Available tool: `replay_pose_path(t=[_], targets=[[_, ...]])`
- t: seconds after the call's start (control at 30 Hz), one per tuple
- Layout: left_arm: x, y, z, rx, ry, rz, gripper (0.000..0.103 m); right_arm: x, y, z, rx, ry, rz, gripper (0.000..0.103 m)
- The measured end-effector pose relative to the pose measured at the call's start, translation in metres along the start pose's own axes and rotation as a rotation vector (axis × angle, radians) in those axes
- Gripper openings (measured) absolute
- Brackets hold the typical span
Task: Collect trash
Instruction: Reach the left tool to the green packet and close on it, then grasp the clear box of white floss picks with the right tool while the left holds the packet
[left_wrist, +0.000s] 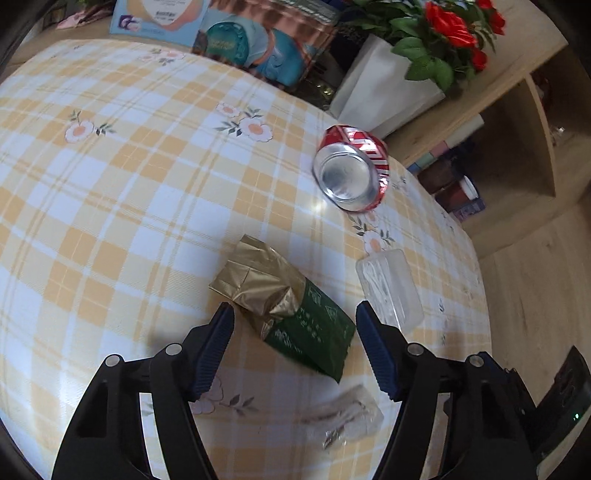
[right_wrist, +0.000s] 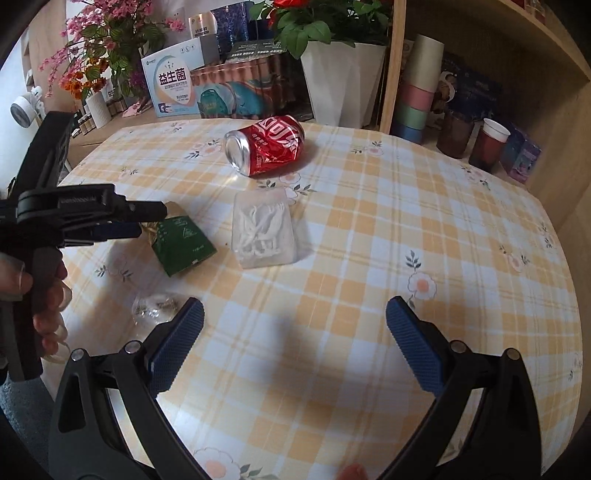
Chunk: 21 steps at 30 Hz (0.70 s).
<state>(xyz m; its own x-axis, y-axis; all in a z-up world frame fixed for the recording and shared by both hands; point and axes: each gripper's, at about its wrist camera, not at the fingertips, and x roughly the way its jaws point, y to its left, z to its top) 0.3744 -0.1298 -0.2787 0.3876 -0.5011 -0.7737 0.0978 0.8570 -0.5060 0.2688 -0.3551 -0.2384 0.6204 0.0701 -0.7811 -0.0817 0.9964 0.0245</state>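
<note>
A green and gold crumpled wrapper (left_wrist: 291, 314) lies on the checked tablecloth, between the open fingers of my left gripper (left_wrist: 295, 314), which does not grip it. The wrapper also shows in the right wrist view (right_wrist: 181, 240), with the left gripper (right_wrist: 125, 221) over it. A dented red can (left_wrist: 351, 170) lies on its side beyond; it shows in the right wrist view (right_wrist: 266, 146) too. A clear plastic packet (left_wrist: 391, 288) (right_wrist: 264, 229) lies beside the wrapper. A clear crumpled film (left_wrist: 347, 417) (right_wrist: 155, 310) lies near. My right gripper (right_wrist: 295, 332) is open and empty above bare cloth.
Boxes (right_wrist: 173, 85), a white planter with red flowers (right_wrist: 340, 77) and pink flowers (right_wrist: 103, 44) stand behind the table. A wooden shelf (right_wrist: 461, 122) with stacked cups and jars stands at the right. The table's right edge (left_wrist: 484, 295) drops to a wood floor.
</note>
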Motion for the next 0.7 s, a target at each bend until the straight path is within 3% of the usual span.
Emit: replay_pose_path(t=[0.07,0.13,0.17,0.23,0.3,0.4,0.63,0.7], targets=[[0.002,-0.002,0.001,-0.014,-0.031,0.017,0.065,0.005,-0.001,0.003,0.000,0.005,0.000,0.097],[0.006,-0.005,0.003,-0.011,-0.036,0.031,0.054,0.010,-0.002,0.006,0.004,0.016,0.001,0.097],[0.008,-0.006,0.003,-0.009,-0.032,0.034,0.032,0.013,-0.002,0.007,0.005,0.019,0.002,0.097],[0.008,-0.002,0.001,-0.019,-0.032,0.030,0.028,0.018,-0.002,0.009,0.007,0.025,0.008,0.097],[0.004,0.001,0.002,-0.020,-0.043,0.023,0.017,0.023,-0.003,0.012,0.016,0.025,0.018,0.097],[-0.012,0.005,0.003,0.008,-0.075,0.021,0.011,0.033,-0.003,0.019,0.024,0.022,0.035,0.097],[-0.062,0.012,-0.006,0.068,-0.164,0.026,0.011,0.067,0.015,0.045,-0.008,0.049,0.069,0.096],[-0.073,0.016,-0.011,0.083,-0.180,0.042,0.010,0.076,0.018,0.049,0.010,0.053,0.090,0.085]])
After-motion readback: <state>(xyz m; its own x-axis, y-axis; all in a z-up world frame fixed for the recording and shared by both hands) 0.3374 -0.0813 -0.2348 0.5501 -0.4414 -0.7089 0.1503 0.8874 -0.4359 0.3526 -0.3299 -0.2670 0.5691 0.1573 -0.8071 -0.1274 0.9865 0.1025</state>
